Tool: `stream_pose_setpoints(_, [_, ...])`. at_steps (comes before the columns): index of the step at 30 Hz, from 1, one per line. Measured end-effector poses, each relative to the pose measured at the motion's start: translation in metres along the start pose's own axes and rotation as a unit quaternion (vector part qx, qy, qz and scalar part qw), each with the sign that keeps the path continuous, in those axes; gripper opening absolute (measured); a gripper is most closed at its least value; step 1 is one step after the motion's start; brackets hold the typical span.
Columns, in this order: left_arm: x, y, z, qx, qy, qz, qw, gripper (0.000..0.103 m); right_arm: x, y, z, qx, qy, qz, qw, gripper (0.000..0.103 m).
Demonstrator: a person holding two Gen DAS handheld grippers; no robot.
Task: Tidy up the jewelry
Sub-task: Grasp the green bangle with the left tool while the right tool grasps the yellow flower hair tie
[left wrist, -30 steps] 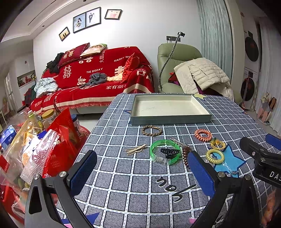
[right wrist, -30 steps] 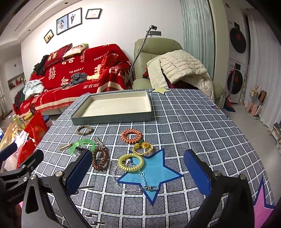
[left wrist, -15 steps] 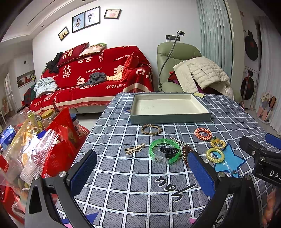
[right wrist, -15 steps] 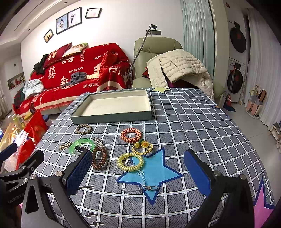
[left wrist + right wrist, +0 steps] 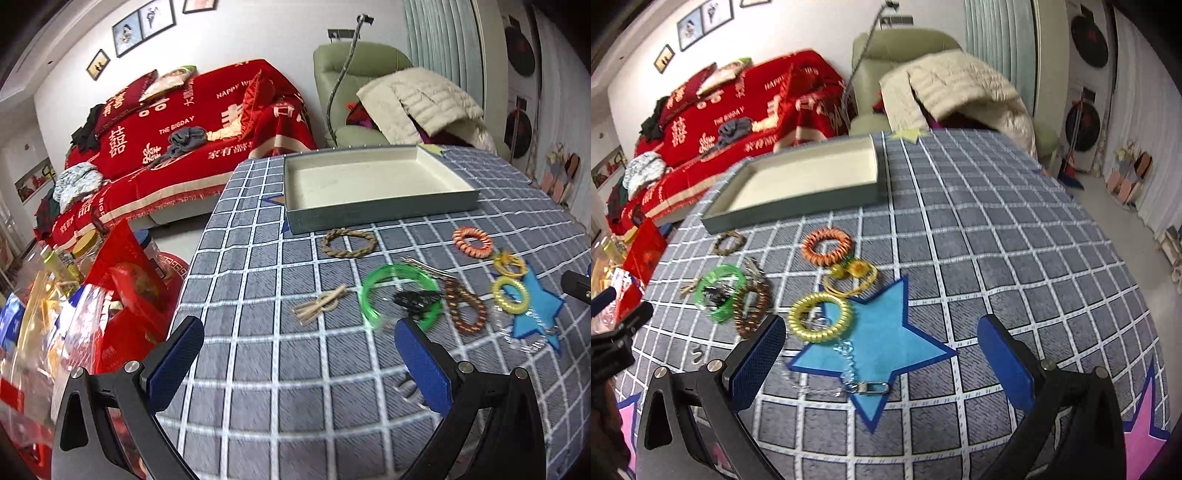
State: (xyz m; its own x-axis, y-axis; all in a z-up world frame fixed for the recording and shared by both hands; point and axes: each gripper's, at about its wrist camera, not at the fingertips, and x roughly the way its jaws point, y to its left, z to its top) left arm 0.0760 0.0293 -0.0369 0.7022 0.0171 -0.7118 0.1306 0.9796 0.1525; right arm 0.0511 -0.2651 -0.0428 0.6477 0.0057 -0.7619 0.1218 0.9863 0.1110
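From the left wrist view, the left gripper (image 5: 295, 363) hangs over the worktop, jaws wide apart and empty; the green bangle (image 5: 400, 295) lies just ahead-right. From the right wrist view, the right gripper (image 5: 882, 363) is gaping too, yellow coil tie (image 5: 820, 317) ahead-left, empty tray (image 5: 798, 201) farther back.

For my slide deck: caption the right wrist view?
Open right gripper above yellow coil and chain; tray empty.

On the red sofa cover (image 5: 207, 122) we read "THE BIGDAY", a cut-off "HAPPY W", and white Chinese characters such as "囍".
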Motion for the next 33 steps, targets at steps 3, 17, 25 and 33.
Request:
stream_pose_setpoints(3, [0.021, 0.003, 0.008, 0.014, 0.011, -0.004, 0.9998, 0.103, 0.016, -0.005, 0.010, 0.002, 0.019, 0.000, 1.000, 0.103])
stream_pose_setpoints(17, [0.076, 0.003, 0.029, 0.034, 0.044, -0.047, 0.9974, 0.103, 0.083, 0.008, 0.034, -0.063, 0.094, 0.001, 0.994, 0.064])
stream_pose_setpoints(25, [0.087, -0.005, 0.022, 0.049, 0.066, -0.103, 0.9913, 0.090, 0.090, 0.024, 0.040, -0.116, 0.097, 0.022, 0.988, 0.063])
stream_pose_setpoints(33, [0.081, -0.021, 0.025, 0.085, 0.066, -0.138, 0.9846, 0.048, 0.090, 0.036, 0.042, -0.139, 0.101, 0.044, 0.984, 0.018])
